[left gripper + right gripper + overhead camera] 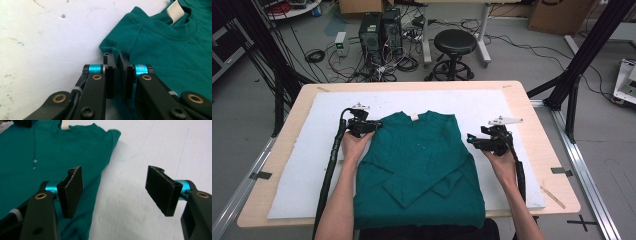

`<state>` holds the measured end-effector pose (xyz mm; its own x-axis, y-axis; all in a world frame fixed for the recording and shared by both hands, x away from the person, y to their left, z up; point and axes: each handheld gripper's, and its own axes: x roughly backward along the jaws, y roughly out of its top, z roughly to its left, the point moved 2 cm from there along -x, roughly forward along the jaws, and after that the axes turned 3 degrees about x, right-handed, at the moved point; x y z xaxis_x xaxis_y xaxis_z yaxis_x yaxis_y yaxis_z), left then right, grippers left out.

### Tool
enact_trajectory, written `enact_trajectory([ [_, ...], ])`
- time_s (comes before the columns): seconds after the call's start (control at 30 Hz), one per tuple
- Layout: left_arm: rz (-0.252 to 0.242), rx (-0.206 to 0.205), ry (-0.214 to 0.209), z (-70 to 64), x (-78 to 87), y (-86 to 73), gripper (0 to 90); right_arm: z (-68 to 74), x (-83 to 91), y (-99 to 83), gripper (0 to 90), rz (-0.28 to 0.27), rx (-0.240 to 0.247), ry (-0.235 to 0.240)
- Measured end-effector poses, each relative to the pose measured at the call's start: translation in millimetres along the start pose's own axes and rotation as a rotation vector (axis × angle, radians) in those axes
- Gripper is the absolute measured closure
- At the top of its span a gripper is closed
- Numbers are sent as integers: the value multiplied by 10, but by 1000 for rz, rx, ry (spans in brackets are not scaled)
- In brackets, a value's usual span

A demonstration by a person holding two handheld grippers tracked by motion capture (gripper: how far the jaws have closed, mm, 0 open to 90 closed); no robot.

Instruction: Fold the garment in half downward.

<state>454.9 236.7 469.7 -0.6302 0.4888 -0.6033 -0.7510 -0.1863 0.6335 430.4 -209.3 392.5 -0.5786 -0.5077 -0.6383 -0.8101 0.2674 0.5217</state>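
My right gripper point(473, 140) hangs wide open, holding nothing, beside the green shirt point(419, 165) lying flat on the white mat point(302, 170). My left gripper point(373, 126) is pinched onto its shoulder edge (sleeves folded in).

Left hand-held gripper point(117, 75): black arms, blue rings, brass pins, black screws.
Right hand-held gripper point(113, 192): flat black pads.
Cables: thick, black.
Top plates: grey.
Forearms: bare, no sleeves.
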Motion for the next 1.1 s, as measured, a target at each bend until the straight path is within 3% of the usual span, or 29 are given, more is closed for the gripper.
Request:
enact_trajectory([
  [0.1,0,-6,5,-6,-1,0,843,-46,-156,155,312,22,8,40],
  [0.4,2,-12,8,-7,0,-1,840,-61,-588,457,331,73,44,68],
  [0.5,1,-15,11,-12,-1,-1,840,-30,-721,499,330,118,66,73],
  [0.63,-2,-16,14,-16,-3,-2,840,-72,-874,491,329,151,61,54],
  [0.8,-2,-17,15,-18,-3,-2,839,-166,-1014,395,361,193,18,80],
  [0.9,0,-19,17,-21,-2,-2,839,-168,-1053,378,402,189,13,103],
  [1.1,-2,-26,20,-26,-3,-3,838,-178,-1073,372,541,172,19,92],
])
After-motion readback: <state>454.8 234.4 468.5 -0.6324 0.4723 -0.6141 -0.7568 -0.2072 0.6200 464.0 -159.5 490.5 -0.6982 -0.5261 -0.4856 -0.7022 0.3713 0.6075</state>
